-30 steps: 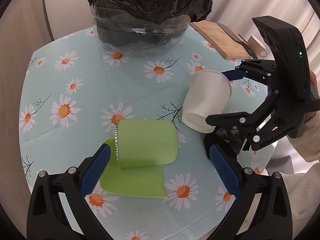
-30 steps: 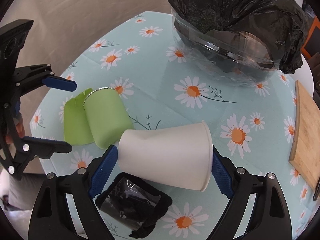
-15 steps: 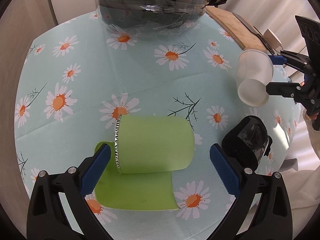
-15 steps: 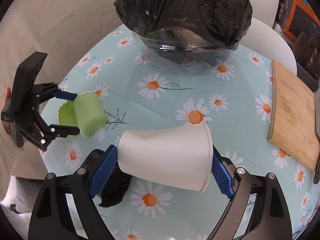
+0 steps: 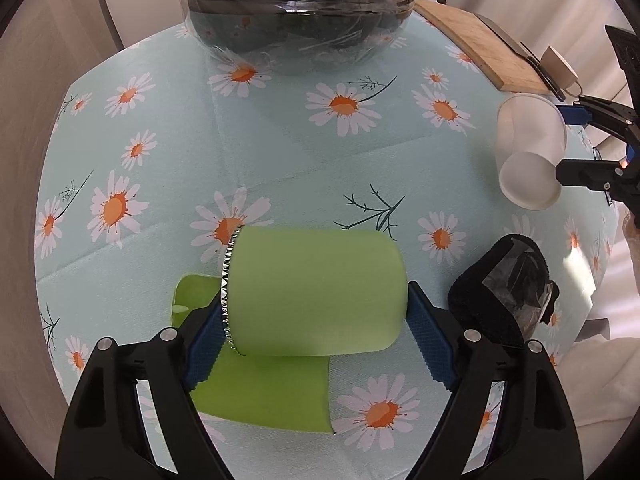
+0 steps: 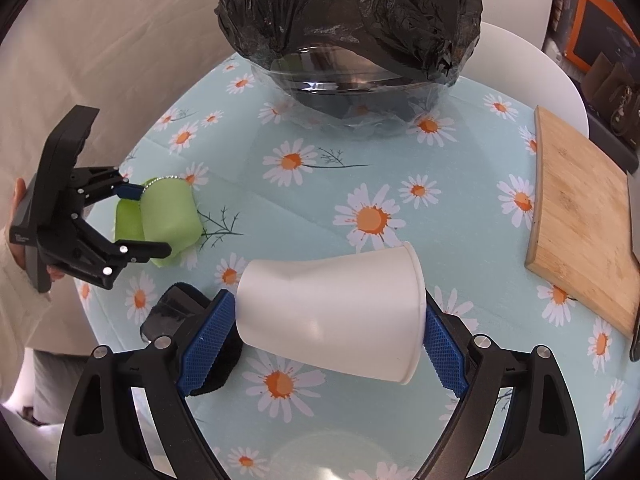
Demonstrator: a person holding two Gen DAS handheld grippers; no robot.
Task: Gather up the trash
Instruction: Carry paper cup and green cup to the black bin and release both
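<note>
Left claw (image 5: 316,332) has just been closing on the green cup (image 5: 316,292), and its blue ribbed pads now touch the cup at both ends: one against the foil-edged rim, the other against the base. The cup lies on its side on the worktop (image 5: 280,152), with its peeled green lid (image 5: 264,392) spread flat beneath it and reaching toward the camera.

To finish this step well, I judge the squeeze should stay gentle: the cup looks thin-walled and would buckle under a hard end-to-end pinch. The lid seems attached at the rim and will likely trail when lifted, so a straight rise before swinging toward the bin would keep it from snagging.

Right claw (image 6: 326,324) is clamped on a white paper cup (image 6: 332,312), held sideways clear of the cloth, rim to one pad and base to the other; its matte wall shows a shallow dent near the narrow end.

Just beside the green cup lies a crumpled black wrapper (image 5: 504,288) with a glossy clear film, not yet collected. At the far side stands a clear plastic bin (image 6: 360,92) lined with a wrinkled black bag (image 6: 352,12). A bamboo cutting board (image 6: 584,216) lies flat at the worktop's edge, on the smooth daisy-print cloth.
</note>
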